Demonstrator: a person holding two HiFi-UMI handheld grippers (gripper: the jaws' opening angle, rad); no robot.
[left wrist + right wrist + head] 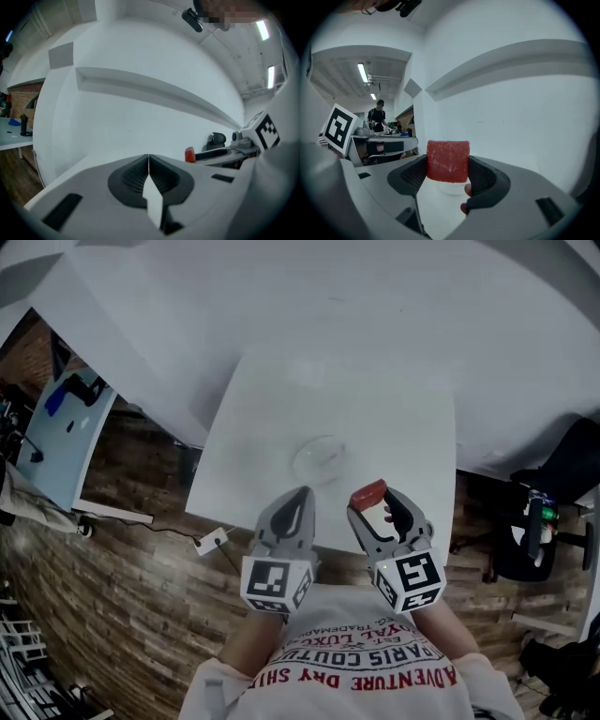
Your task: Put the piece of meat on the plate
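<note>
Pinching the piece of meat point(448, 160) between its jaws, right gripper point(376, 512) up over the table's point(403, 418) near edge, clear plate point(319, 459) just beyond, left gripper point(296, 505) alongside, jaws pressed together, empty.

Plate point(319, 458) on table point(398, 413) — meat point(367, 493) right of it, nearer.

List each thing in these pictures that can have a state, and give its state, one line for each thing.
left claw: shut, jaws together with nothing between them.
right claw: shut on the piece of meat.
piece of meat: held between the right claw's jaws, not yet on the plate.
plate: empty, resting on the white table.
</note>
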